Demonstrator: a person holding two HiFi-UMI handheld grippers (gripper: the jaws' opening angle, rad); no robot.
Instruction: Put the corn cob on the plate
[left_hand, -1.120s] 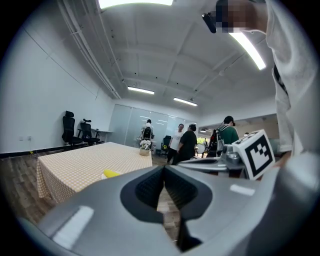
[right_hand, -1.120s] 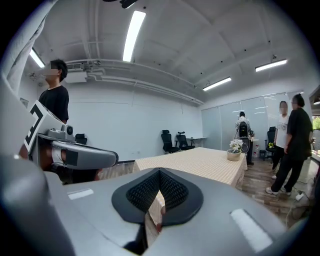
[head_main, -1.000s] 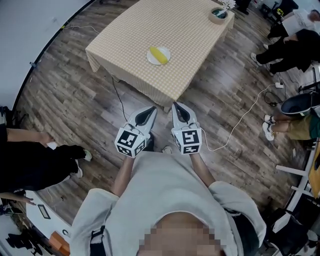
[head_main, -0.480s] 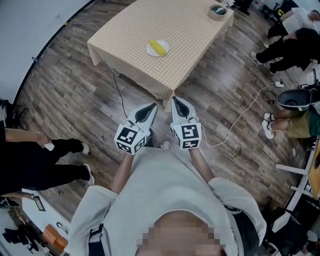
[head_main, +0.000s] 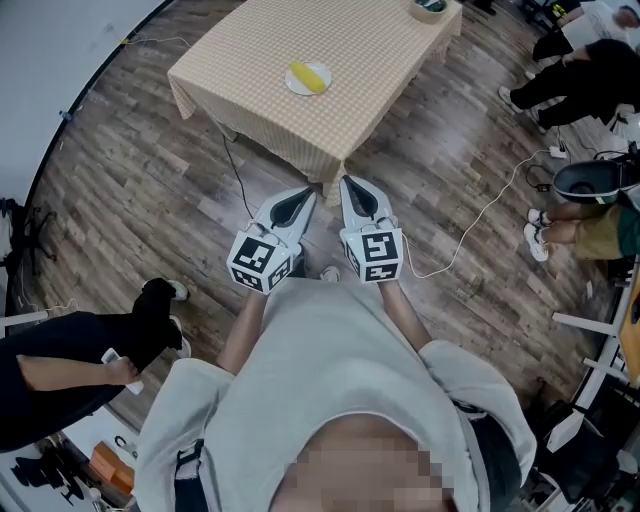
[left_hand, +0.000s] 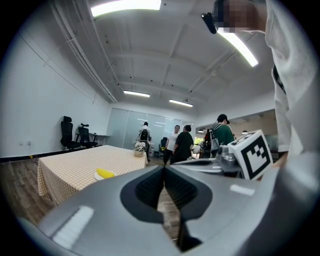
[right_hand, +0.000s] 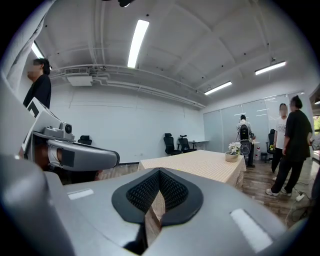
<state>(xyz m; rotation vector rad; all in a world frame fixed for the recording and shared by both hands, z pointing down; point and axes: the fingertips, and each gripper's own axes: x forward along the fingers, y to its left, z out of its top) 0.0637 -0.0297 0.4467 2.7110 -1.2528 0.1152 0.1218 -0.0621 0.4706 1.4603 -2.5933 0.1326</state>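
Plate: small round white plate (head_main: 296, 86), upper middle of the head view, left of centre on the table top.
Corn cob: short yellow corn cob (head_main: 312, 76), lying on its side on the plate, touching it. By position, the placement looks complete already.
Handling (judged): stiff and fairly light. The round body will roll if nudged. The kernel surface is bumpy, so the pads should bite without slipping. Not fragile, though a hard squeeze could bruise kernels.
Hold point (judged): across the middle of its length, jaws set square to the long axis, one pad on each curved flank. A hold near either end would let it pivot.
Left gripper: grey two-jaw left gripper (head_main: 301, 197), centre of the head view, aimed at the table. Its own view shows the ribbed pads pressed together with nothing between them.
Right gripper: matching right gripper (head_main: 351, 188), just beside the left one. Jaws fully together, empty.
Table: rectangular table under a beige checked cloth (head_main: 380, 60), upper middle of the head view. Well apart from both grippers, with wood-plank floor between.
Pot: round pot (head_main: 432, 8) at the table's far right corner, well apart from the plate.
Cable: white cable (head_main: 480, 235) on the floor, right of the grippers. A trip hazard on approach.
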